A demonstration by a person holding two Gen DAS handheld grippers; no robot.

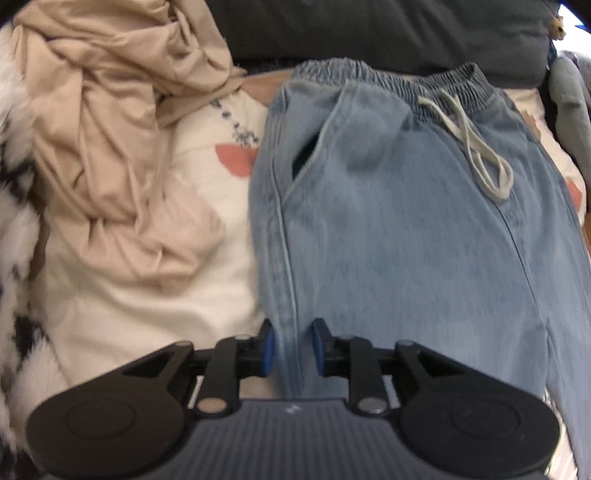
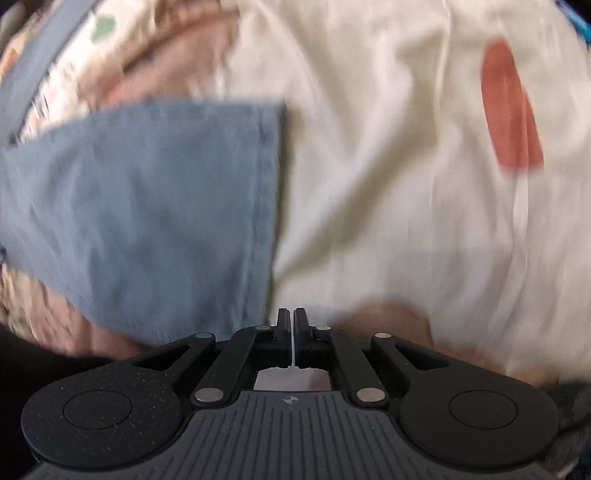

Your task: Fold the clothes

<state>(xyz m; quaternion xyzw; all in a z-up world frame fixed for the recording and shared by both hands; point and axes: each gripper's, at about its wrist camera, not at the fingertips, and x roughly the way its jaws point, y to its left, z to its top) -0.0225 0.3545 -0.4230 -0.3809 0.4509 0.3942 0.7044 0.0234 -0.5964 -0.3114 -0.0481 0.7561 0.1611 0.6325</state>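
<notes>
a cream bedsheet (image 1: 155,295) with red-orange blotches covers the whole surface, and a dark cushion (image 1: 369,29) runs along the far edge. on the sheet lie the light blue jeans (image 1: 388,221), elastic waistband at the far end, grey drawstring (image 1: 476,147) looped loose over the front, one side pocket gaping dark. to the left of them there's a crumpled beige garment (image 1: 110,129) in a heap, and at the very left edge a fluffy black-and-white blanket (image 1: 14,221). the left gripper (image 1: 292,347) is down over the jeans' side seam, its blue pads parted with the denim fold running up between them, not pinched on it. over in the right wrist view, things are blurred: a hemmed end of the blue denim (image 2: 147,206) lies on the left of the view on the sheet, a red patch (image 2: 511,110) showing off to the right. the right gripper (image 2: 293,332) has its fingers pressed together, just past the denim's hem edge, and nothing can be seen caught between them.
</notes>
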